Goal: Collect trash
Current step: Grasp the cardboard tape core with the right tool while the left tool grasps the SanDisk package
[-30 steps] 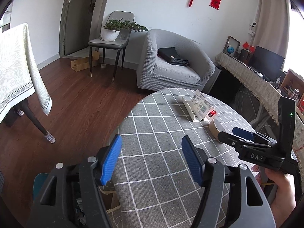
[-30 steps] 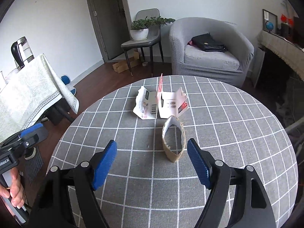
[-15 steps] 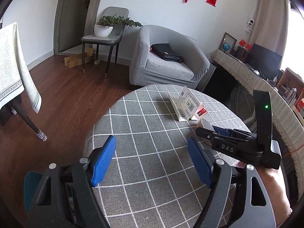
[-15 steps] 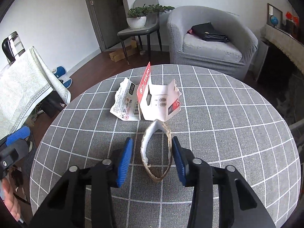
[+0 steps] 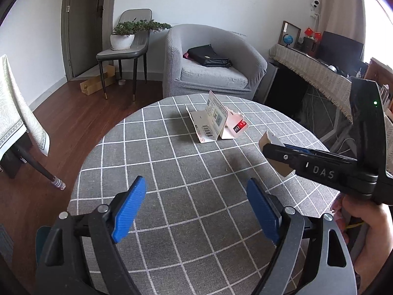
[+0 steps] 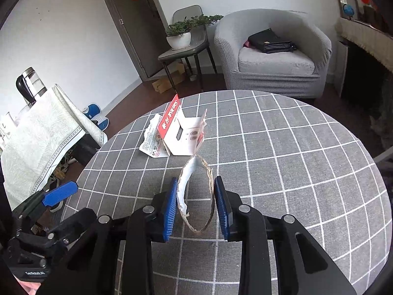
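Living room, round desk [image 6: 307, 162] under grey checked cloth. Right tongs [image 6: 196, 207] narrow, pads [image 6: 170, 209] clamped on squashed cardboard ring [image 6: 196, 196] from both sides, ring off cloth. Just beyond ring: torn red-white carton [image 6: 179, 132], unfolded, standing on desk. Left tongs [image 5: 196, 209] wide, holding nothing, hovering over near desk edge, left of right tongs. Far behind carton: grey armchair [image 6: 270, 56] with black bag [image 6: 270, 41].
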`<control>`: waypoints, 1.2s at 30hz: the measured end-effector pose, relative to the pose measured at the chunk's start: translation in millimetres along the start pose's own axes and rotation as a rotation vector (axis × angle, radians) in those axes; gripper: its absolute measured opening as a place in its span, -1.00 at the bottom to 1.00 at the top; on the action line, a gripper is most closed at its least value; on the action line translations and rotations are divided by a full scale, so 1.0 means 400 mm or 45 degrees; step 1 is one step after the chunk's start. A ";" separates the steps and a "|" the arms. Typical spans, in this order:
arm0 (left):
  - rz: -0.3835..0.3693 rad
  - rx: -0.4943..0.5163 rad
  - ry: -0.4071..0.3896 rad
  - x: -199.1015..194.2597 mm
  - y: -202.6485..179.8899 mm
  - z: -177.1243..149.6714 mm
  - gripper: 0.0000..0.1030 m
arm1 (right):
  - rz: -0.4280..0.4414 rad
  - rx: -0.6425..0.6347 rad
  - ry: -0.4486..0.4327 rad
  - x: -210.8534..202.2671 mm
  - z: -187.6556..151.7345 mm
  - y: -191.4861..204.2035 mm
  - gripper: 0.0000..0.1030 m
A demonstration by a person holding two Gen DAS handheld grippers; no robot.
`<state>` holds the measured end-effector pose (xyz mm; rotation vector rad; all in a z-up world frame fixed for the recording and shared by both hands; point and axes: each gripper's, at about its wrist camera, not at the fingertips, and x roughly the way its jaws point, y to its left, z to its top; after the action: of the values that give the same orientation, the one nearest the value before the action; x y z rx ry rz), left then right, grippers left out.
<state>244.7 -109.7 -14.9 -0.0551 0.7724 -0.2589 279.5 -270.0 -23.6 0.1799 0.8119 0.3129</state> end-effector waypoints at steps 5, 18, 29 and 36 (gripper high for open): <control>-0.002 0.013 0.018 0.034 -0.034 0.044 0.68 | 0.009 0.068 -0.028 -0.038 -0.001 -0.058 -0.42; 0.143 -0.003 0.075 0.189 -0.099 0.138 0.68 | 0.014 0.126 -0.030 -0.065 -0.020 -0.125 -0.42; 0.184 -0.106 0.120 0.264 -0.068 0.198 0.45 | 0.035 0.133 -0.026 -0.063 -0.027 -0.143 -0.42; 0.194 -0.115 0.152 0.285 -0.058 0.181 -0.21 | 0.035 0.133 -0.031 -0.070 -0.024 -0.147 -0.42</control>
<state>368.5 -164.2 -37.5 -0.0660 0.9020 -0.0831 266.4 -334.2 -27.1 0.2926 0.8029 0.2936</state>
